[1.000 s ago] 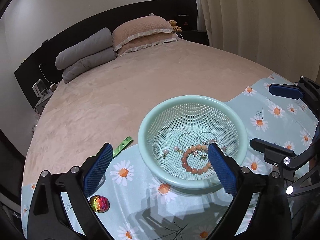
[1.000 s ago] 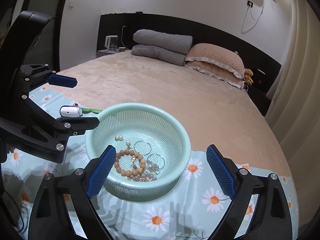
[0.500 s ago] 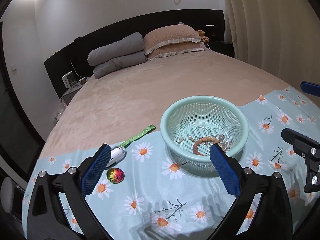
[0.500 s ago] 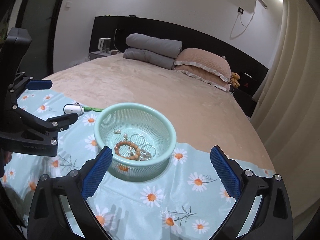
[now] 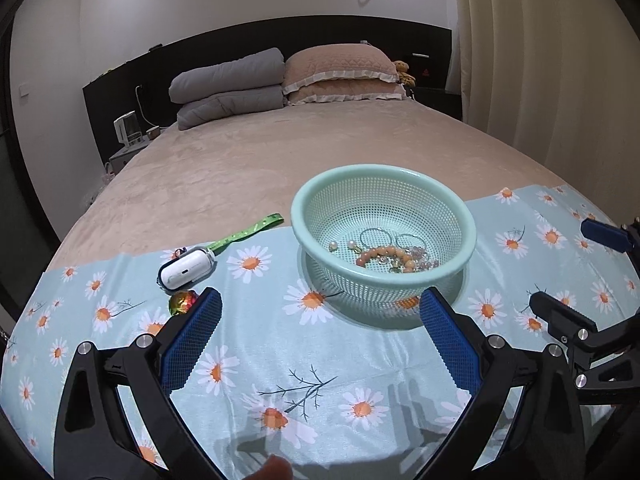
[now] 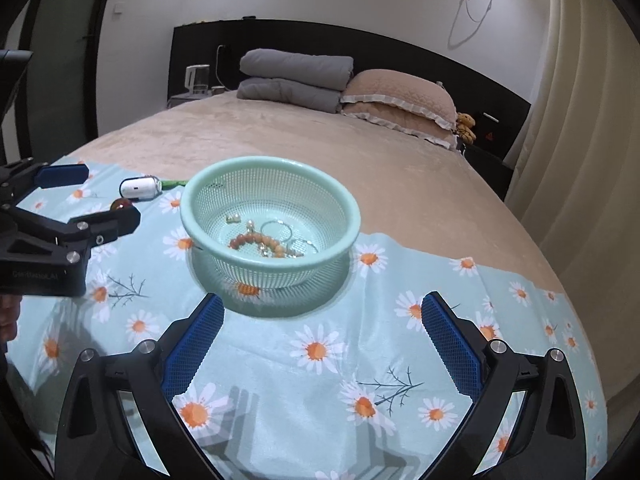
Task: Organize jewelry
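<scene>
Both tongs empty and wide open, short of the basket of jewelry.

The left tongs [image 5: 320, 336] and right tongs [image 6: 322, 330] each stand spread with nothing between the blue pads; the right jaws have just been opening to full width. Ahead of both sits the round mint-green plastic mesh basket [image 5: 460, 216] on the daisy-print blue cloth [image 5: 260, 364] over the bed, holding the orange bead bracelet [image 6: 256, 242], thin silver hoops [image 5: 376, 236] and small pearl earrings [image 5: 342, 245]. The basket lies ahead and right of the left tongs, ahead and slightly left of the right tongs, which look nearer. A white oblong case [image 5: 186, 270] lies left.
</scene>
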A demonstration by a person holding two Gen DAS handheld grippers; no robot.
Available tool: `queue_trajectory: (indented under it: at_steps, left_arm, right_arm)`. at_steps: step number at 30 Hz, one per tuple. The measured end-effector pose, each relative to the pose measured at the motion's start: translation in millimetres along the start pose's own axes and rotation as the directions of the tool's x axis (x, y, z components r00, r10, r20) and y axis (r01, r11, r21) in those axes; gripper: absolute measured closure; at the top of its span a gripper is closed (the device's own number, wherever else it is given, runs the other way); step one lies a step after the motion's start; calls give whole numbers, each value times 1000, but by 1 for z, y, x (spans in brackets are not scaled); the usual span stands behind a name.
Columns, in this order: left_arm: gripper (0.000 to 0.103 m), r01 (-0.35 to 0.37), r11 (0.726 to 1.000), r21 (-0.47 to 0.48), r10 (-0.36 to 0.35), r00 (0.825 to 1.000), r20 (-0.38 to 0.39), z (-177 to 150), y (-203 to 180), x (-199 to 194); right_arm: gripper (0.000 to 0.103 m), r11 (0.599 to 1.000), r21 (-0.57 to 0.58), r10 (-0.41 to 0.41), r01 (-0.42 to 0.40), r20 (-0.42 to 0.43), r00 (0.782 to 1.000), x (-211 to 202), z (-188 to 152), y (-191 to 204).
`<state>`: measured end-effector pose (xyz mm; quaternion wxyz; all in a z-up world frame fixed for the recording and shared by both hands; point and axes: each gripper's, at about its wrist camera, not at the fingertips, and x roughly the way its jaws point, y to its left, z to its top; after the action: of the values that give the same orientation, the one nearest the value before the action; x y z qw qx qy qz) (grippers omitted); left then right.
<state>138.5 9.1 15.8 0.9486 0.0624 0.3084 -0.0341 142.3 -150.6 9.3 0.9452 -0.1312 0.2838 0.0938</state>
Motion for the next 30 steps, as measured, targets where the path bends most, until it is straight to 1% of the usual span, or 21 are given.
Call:
queue_trajectory:
  at_steps: [4,8,12,15,18,23,30]
  left_arm:
    - [6,-31,999,43,31,999,16,-6,-12,2]
    - [6,-10,1000,9,10,1000,-2,-7,-5,4]
    - [6,-13,1000,-13,13,1000,-2,-8,1,6]
    - [6,-19,999,-33,19,1000,-7,-8,4,7]
    - [6,-29,999,-25,29,999,-14,-11,4,10]
    - [6,-27,999,-20,26,1000,-17,-11,2,11]
    - [6,-21,1000,-3,21,1000,-19,-11,0,11]
  right_arm:
    - [8,1000,6,19,-19,1,1000,-2,-3,1]
    - [8,999,35,40,-40,1,999,-3,-4,-5]
    - [8,997,56,49,-48,-14,999,-1,-5,-7]
    - [8,999,47,28,-26,-45,999,3,-7,-6]
    - [8,998,59,27,-23,-65,998,7,-8,-9]
    - [8,997,71,20,-15,-74,997,8,-9,-14]
    - [8,999,51,19,-14,-94,995,9,-10,-14]
